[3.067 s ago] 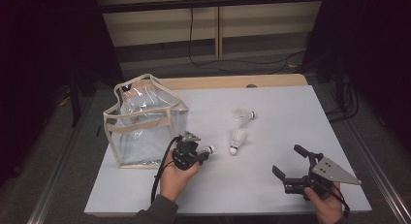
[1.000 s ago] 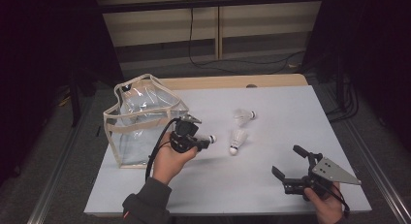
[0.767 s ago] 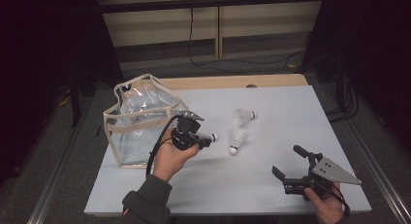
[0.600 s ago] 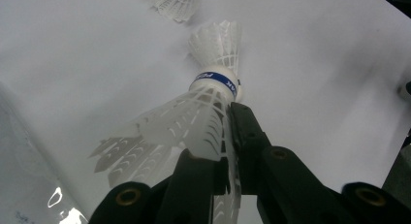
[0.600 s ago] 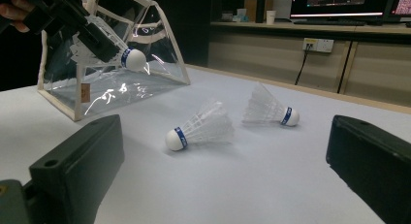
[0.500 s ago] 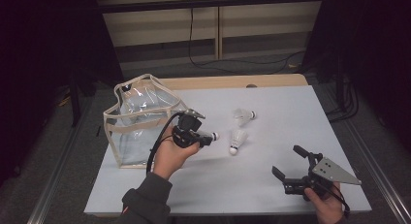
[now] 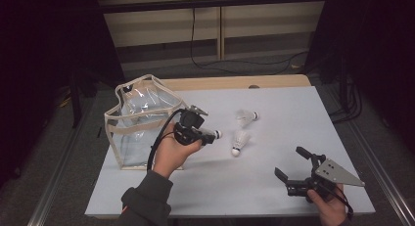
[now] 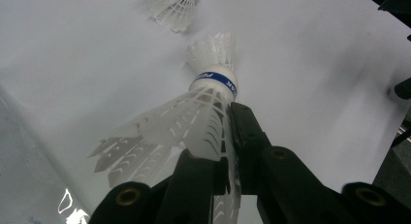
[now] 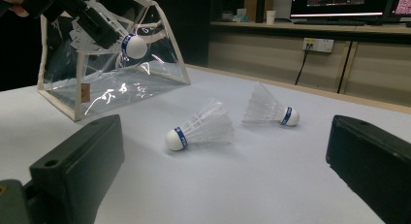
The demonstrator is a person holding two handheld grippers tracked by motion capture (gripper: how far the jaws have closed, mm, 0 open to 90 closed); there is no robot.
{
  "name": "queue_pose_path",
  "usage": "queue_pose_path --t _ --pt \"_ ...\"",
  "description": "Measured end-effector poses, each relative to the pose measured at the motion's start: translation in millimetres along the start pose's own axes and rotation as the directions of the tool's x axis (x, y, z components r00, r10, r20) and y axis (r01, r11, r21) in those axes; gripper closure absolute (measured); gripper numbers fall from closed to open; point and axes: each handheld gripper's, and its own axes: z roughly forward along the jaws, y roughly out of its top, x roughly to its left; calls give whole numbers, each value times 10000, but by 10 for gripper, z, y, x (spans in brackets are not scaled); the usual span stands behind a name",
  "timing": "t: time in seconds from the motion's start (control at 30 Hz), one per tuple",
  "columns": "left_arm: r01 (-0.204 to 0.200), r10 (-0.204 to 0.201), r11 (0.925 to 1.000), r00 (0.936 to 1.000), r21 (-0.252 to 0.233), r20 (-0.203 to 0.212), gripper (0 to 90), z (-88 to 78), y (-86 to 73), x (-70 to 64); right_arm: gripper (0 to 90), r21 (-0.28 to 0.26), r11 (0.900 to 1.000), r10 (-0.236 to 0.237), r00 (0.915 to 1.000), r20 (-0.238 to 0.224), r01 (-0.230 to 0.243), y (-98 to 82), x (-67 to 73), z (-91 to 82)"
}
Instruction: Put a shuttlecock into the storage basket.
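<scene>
My left gripper [image 7: 201, 134] is raised beside the clear bag [image 7: 139, 123], shut on a white shuttlecock [image 7: 217, 134] by its feather skirt, with the blue-banded cork pointing right. In the left gripper view the jaws of the left gripper [image 8: 219, 136] pinch the feathers of the held shuttlecock [image 8: 203, 115]. Two more shuttlecocks [image 7: 247, 117] [image 7: 239, 140] lie on the white table. My right gripper [image 7: 289, 161] rests open near the front right edge. Its view looks between the wide jaws of the right gripper [image 9: 223, 185] at both lying shuttlecocks [image 9: 201, 127] [image 9: 269, 110].
The clear bag [image 9: 111, 73] with beige trim stands upright at the table's left, mouth upward. The white table top [image 7: 293, 108] ends at a wooden strip at the back. Cables hang from the wall behind, and the floor drops away on both sides.
My left hand with the shuttlecock has risen from the table in front of the bag and drifted slightly right. The right gripper has kept still.
</scene>
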Motion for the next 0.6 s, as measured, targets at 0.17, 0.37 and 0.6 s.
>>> queue_pose_path --t 0.17,0.37,0.6 --pt "-37 37 10000 10000 53 8 871 -31 38 -4 0 -20 10000 -13 10000 0 13 -1 2 4" --pt "-9 9 10000 10000 29 40 872 -71 88 -4 0 -12 10000 9 10000 -6 -9 -1 2 0" --pt "-60 59 9999 9999 133 86 872 -95 128 -9 0 -4 10000 2 10000 -18 -2 -2 5 1"
